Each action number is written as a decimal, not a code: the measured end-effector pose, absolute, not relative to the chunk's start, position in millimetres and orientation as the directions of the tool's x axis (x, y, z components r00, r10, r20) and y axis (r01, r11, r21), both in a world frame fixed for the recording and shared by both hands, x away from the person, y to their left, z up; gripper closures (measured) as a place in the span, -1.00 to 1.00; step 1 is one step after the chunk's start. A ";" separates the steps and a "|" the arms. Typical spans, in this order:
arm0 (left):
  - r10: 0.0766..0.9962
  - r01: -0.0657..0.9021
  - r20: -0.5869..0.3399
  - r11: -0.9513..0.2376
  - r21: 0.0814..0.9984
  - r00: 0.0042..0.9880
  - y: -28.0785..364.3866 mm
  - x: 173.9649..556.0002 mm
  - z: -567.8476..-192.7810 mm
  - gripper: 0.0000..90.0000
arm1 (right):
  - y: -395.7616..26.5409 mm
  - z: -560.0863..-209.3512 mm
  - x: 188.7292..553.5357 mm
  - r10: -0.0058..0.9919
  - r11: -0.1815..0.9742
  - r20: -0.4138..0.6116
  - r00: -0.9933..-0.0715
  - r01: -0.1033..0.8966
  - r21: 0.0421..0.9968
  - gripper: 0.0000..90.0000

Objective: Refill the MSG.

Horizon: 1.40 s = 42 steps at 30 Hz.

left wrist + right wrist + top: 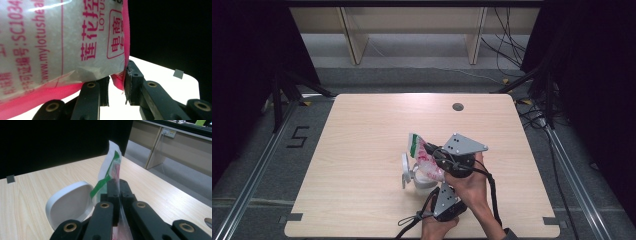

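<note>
The right claw (117,185) is pressed together on the upper edge of a sealed plastic bag (108,173), pinching the thin film flat between its pads just below the green stripe. The left claw (117,83) pinches a pink lower corner of the same bag (62,42), its jaws partly closed with the film caught against the right-hand pad; the bag's white granular fill bulges above them. In the high view both claws meet low and right of centre on the worktop (362,150), the right claw (432,149) above the left claw (439,187), with the bag (422,155) held upright between them over a white container (422,181) whose hinged lid (405,170) stands open at its left. The step in hand looks like steadying the bag above the container, ready for opening or pouring. The next move would call for keeping both pinches firm while tearing or tilting the top, with the mouth kept over the container so nothing spills onto the worktop.
</note>
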<state>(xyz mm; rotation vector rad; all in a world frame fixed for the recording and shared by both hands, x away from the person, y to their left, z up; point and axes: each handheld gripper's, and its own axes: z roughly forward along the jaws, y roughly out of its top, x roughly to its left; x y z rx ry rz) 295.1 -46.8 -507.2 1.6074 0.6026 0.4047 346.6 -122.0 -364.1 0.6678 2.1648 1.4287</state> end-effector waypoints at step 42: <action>0.600 0.151 -0.091 -0.051 0.987 0.795 -46.8 294.0 -506.8 0.68 | -121.1 -366.0 348.0 0.610 0.342 -0.118 -0.783 0.126 0.931 1.00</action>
